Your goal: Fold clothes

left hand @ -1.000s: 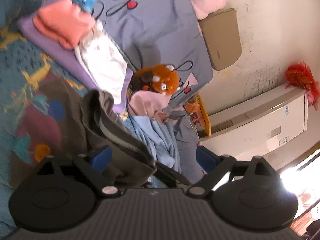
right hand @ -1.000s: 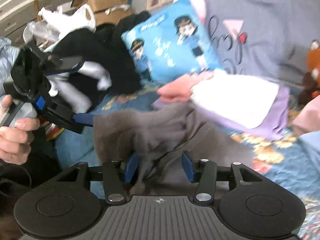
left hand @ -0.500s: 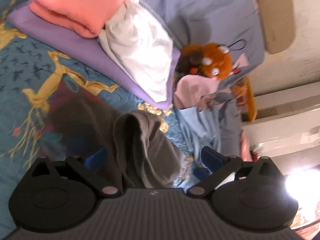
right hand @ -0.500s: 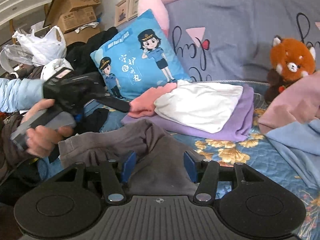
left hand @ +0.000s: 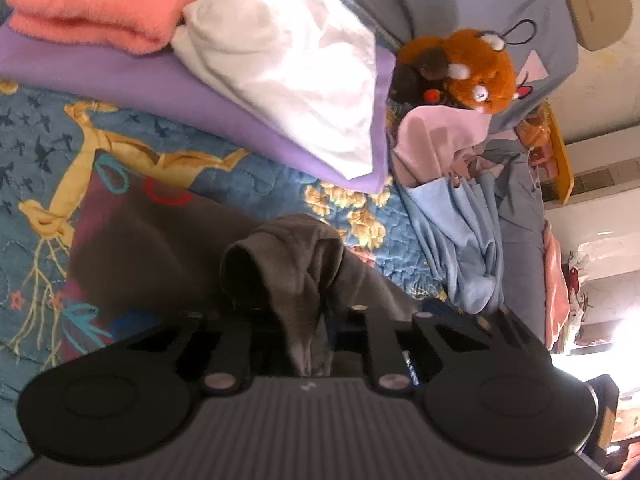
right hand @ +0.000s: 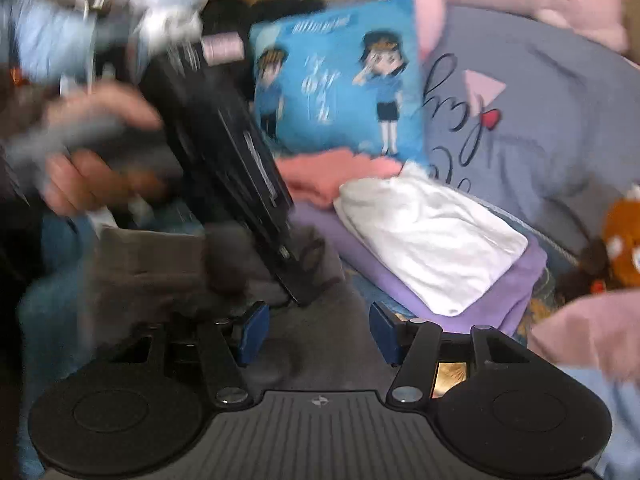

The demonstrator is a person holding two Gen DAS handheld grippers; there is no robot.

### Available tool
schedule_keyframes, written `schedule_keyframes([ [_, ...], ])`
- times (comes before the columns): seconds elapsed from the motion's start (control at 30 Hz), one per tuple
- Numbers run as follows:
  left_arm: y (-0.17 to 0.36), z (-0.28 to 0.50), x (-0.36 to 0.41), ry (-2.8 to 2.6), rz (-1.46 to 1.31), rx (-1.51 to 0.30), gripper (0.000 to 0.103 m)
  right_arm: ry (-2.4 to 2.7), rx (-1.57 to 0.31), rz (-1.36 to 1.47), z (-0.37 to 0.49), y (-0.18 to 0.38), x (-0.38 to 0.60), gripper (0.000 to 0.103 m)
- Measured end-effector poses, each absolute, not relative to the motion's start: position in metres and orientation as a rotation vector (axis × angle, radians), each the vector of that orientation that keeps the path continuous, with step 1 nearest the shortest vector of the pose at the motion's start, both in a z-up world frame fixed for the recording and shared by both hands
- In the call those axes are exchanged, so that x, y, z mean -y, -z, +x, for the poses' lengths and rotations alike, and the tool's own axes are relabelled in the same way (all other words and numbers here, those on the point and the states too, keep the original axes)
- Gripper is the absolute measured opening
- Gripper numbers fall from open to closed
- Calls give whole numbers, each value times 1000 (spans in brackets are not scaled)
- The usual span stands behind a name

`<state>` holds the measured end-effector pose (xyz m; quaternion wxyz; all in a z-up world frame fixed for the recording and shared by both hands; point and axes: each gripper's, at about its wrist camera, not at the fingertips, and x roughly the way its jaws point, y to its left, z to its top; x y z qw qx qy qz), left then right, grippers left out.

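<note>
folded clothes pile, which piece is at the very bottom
The purple garment is at the bottom: the white one and the coral one both rest on it, side by side.

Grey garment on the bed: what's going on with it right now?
A person with two handheld grippers is folding the grey garment on the patterned bedspread. The left gripper is shut on a bunched fold of it. The right gripper is open above the cloth, gripping nothing. A folded stack, white garment on purple garment, lies beyond.

Matt grey garment [left hand: 296,264]; quilted bedspread [left hand: 248,184]
</note>
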<state>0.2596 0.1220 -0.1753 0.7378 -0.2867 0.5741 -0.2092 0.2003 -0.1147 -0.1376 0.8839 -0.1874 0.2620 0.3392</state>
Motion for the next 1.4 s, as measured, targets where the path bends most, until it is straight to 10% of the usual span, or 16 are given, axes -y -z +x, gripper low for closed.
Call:
schedule_keyframes([
  [0.13,158,254,-126,484,-632,-1213,12,-702,-632,-388,224,147,106,45],
  [0.2,147,254,-126,486,-601,-1194,12,-697,-686,-357,230,149,107,7],
  [0.87,112,242,-128,632,-637,-1096,3,-864,-440,-76,177,108,144,4],
  [1.4,89,234,-84,778,-631,-1081,3,-635,-623,-196,245,154,88,3],
])
